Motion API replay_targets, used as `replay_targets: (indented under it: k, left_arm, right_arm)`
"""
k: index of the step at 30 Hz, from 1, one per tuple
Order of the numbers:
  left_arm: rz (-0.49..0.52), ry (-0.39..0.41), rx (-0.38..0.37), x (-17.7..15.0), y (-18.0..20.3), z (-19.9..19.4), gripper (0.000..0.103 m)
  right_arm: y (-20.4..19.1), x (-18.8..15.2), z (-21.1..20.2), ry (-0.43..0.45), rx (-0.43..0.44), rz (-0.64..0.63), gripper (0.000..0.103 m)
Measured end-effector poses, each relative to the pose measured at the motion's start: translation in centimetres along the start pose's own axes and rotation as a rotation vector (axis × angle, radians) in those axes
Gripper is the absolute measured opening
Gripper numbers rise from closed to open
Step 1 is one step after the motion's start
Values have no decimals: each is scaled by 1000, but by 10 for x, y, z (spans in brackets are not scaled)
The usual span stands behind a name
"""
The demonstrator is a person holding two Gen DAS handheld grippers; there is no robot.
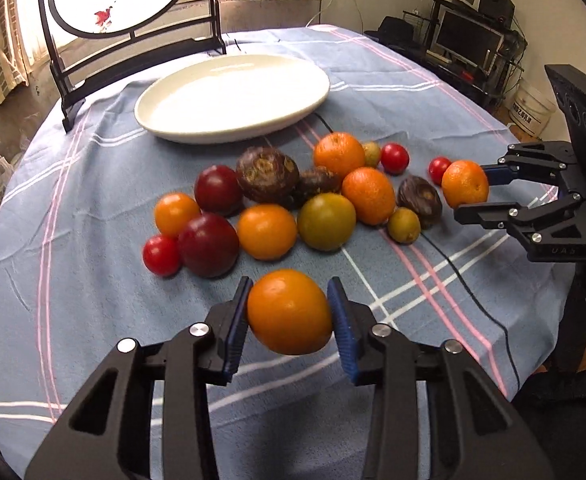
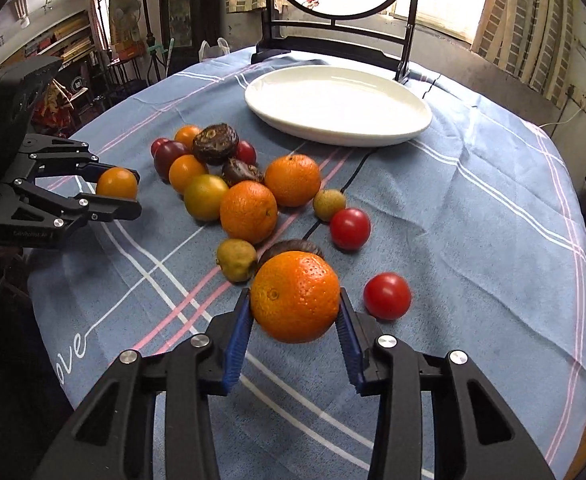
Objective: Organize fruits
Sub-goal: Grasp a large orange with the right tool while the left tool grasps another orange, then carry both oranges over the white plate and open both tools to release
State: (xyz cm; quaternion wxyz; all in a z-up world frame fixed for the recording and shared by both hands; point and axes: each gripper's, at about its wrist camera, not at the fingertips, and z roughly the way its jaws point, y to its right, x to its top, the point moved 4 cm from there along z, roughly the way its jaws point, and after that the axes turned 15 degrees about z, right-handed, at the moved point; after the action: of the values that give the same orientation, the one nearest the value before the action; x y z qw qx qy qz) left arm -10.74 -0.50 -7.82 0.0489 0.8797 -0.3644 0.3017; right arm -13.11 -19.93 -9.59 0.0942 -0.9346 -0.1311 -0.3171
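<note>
My left gripper (image 1: 289, 300) is shut on a smooth orange fruit (image 1: 289, 312) and holds it above the cloth, near the pile; it also shows in the right wrist view (image 2: 129, 192). My right gripper (image 2: 295, 300) is shut on a pebbled orange (image 2: 295, 296) at the pile's right side; it also shows in the left wrist view (image 1: 469, 190). A pile of oranges, red tomatoes, dark plums, brown passion fruits and green fruits (image 1: 327, 220) lies mid-table. An empty white plate (image 1: 317, 96) sits behind the pile.
A round table carries a blue checked cloth (image 1: 93, 320). A black-framed round screen stand (image 1: 133, 40) stands behind the plate at the far edge. A thin black cable (image 1: 473, 292) runs across the cloth. Two loose tomatoes (image 2: 387, 296) lie right of the pile.
</note>
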Motion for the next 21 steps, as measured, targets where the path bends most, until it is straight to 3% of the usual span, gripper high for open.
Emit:
replay_targets:
  k: [9, 15, 21]
  left_arm:
    - [-44, 107, 166, 97, -71, -11, 38]
    - [-86, 38, 224, 138, -114, 36, 38]
    - [-116, -57, 219, 141, -136, 89, 38]
  right_arm:
    - [-1, 106, -2, 127, 6, -22, 41]
    - [8, 179, 47, 114, 5, 35, 41]
    - [15, 208, 111, 29, -26, 72, 41]
